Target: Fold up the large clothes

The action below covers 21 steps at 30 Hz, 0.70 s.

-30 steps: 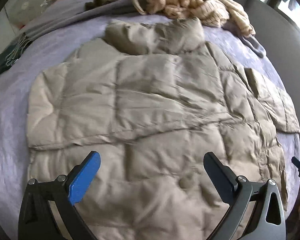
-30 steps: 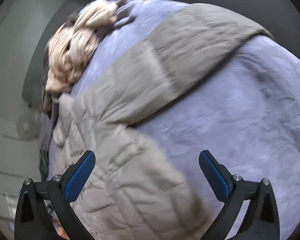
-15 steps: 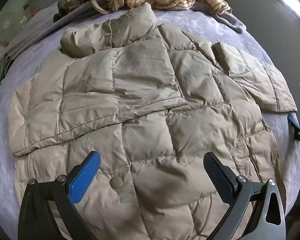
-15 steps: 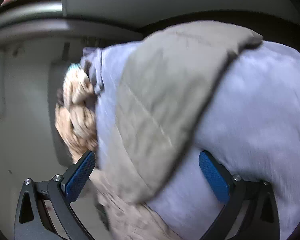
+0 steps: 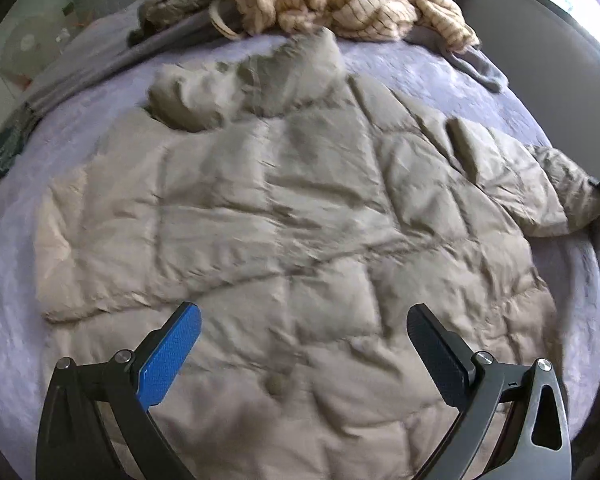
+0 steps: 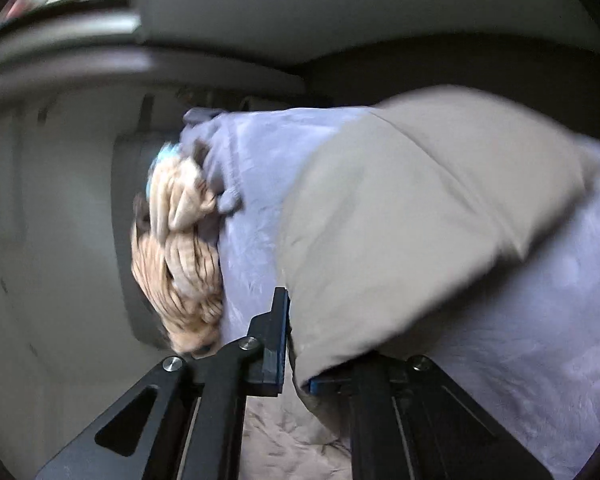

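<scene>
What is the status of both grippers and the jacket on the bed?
Left gripper open above the jacket. Right gripper closing on the jacket's sleeve. Striped clothes pile clear beyond the collar.

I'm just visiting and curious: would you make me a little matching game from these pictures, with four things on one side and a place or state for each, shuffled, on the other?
Things:
1. beige quilted jacket
2. striped cream garment
3. left gripper
4. right gripper

Places or states:
A. bunched in a heap at the far end of the bed
B. closing on the jacket's sleeve end
C. spread flat on the purple bedcover
D. jaws wide apart, nothing between them, above the jacket

Pairs: 1-C, 2-A, 3-D, 4-B
</scene>
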Available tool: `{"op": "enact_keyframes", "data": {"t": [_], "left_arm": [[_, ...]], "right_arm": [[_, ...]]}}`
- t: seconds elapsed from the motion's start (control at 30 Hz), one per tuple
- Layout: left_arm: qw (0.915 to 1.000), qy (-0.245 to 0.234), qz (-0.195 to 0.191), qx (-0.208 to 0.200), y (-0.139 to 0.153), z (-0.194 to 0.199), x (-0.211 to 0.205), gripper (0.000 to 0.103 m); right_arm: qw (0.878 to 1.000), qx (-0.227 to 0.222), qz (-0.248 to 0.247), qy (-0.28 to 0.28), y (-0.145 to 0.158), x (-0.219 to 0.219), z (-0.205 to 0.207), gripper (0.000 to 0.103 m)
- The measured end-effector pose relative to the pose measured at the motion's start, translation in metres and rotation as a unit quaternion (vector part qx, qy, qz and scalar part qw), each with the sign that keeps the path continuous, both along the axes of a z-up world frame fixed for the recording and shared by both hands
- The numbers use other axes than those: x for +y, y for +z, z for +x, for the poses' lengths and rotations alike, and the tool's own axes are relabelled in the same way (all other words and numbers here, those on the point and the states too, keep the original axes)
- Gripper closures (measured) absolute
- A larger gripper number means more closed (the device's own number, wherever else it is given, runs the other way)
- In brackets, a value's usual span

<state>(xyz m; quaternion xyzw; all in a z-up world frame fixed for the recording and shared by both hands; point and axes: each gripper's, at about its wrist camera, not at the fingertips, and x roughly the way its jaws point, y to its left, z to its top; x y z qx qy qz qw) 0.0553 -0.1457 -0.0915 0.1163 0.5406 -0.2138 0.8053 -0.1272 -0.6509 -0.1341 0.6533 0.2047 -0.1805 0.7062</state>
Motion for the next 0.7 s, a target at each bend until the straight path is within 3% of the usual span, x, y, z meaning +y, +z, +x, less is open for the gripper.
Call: {"op": "enact_keyframes", "data": {"t": [0.1, 0.2, 0.3, 0.37, 0.5, 0.6, 0.63, 0.7], "left_arm": [[0.9997, 0.016, 0.006, -0.018, 0.006, 0.014, 0.019, 0.000], [0.9989, 0.038, 0.008, -0.028, 0.008, 0.031, 0.039, 0.000], [0.9975, 0.060, 0.009, -0.035, 0.009, 0.045, 0.061, 0.000], [0.9968, 0.070, 0.007, -0.037, 0.010, 0.049, 0.073, 0.000], [0.9953, 0.087, 0.007, -0.042, 0.008, 0.054, 0.097, 0.000], [0.9934, 0.104, 0.008, -0.047, 0.005, 0.059, 0.113, 0.000], [0.9928, 0.110, 0.006, -0.046, 0.004, 0.062, 0.118, 0.000], [0.9922, 0.117, 0.002, -0.044, -0.001, 0.067, 0.124, 0.000]], "right_arm": [[0.994, 0.017, -0.088, 0.063, 0.043, 0.026, 0.035, 0.094], [0.974, 0.025, -0.178, 0.141, 0.081, 0.071, 0.082, 0.094], [0.932, 0.036, -0.275, 0.232, 0.107, 0.138, 0.129, 0.094], [0.886, 0.054, -0.348, 0.302, 0.115, 0.202, 0.167, 0.094], [0.822, 0.071, -0.393, 0.405, 0.089, 0.301, 0.208, 0.094], [0.794, 0.102, -0.391, 0.454, 0.047, 0.346, 0.222, 0.094], [0.789, 0.120, -0.387, 0.463, 0.030, 0.357, 0.226, 0.094], [0.790, 0.151, -0.365, 0.469, 0.004, 0.364, 0.231, 0.094]]}}
